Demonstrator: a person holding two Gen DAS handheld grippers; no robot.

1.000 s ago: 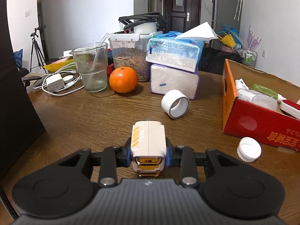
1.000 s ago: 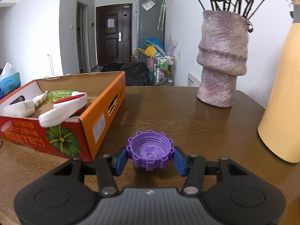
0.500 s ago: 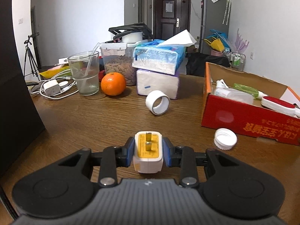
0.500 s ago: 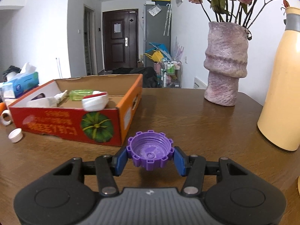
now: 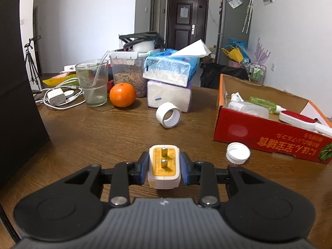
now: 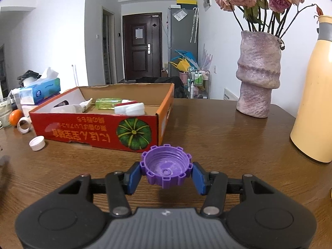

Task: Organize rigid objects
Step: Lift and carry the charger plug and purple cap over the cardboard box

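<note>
My left gripper [image 5: 164, 169] is shut on a white charger plug [image 5: 164, 173] with a yellow face and two prongs, held above the wooden table. My right gripper [image 6: 166, 173] is shut on a purple notched bottle cap [image 6: 166, 169], held above the table. The red cardboard box [image 5: 269, 137] lies ahead to the right of the left gripper; in the right wrist view the box [image 6: 99, 132] is ahead to the left and holds bottles and tubes. A white cap [image 5: 238, 153] and a white tape roll [image 5: 168, 114] lie on the table.
An orange [image 5: 122, 94], a glass of water [image 5: 92, 82], stacked tissue packs [image 5: 169, 83] and white cables [image 5: 58, 97] stand at the back left. A dark panel [image 5: 18, 103] is on the left. A purple vase [image 6: 258, 74] and a yellow flask [image 6: 315, 95] stand right.
Both grippers have lifted and pulled back from the box with their objects still held. The plug has turned so its pronged face shows. The right view now shows the whole box.
</note>
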